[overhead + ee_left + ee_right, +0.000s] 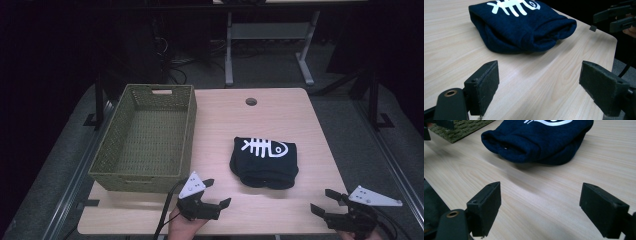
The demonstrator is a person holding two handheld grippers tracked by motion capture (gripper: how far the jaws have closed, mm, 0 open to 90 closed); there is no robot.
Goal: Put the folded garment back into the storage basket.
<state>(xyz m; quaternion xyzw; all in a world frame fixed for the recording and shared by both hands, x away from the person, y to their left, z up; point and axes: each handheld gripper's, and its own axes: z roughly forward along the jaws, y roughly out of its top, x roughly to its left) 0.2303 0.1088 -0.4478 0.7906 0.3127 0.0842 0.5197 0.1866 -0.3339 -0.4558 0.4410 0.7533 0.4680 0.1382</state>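
Note:
A folded dark navy garment [264, 161] with a white fish-skeleton print lies on the wooden table [280, 115], right of centre. It also lies ahead of the jaws in the left gripper view, garment [521, 27], and in the right gripper view, garment [541, 140]. My left gripper [216, 193] hovers near the front edge, left of the garment, jaws open and empty; left gripper [539, 82]. At the front right corner my right gripper [325, 201] stands open too, with bare table between its jaws; right gripper [540, 202].
An empty green woven basket [115, 150] stands on the table's left half, its near corner basket [464, 127] seen in the right gripper view. A round cable hole [251, 101] sits near the far edge. Desk legs and cables stand on the floor beyond.

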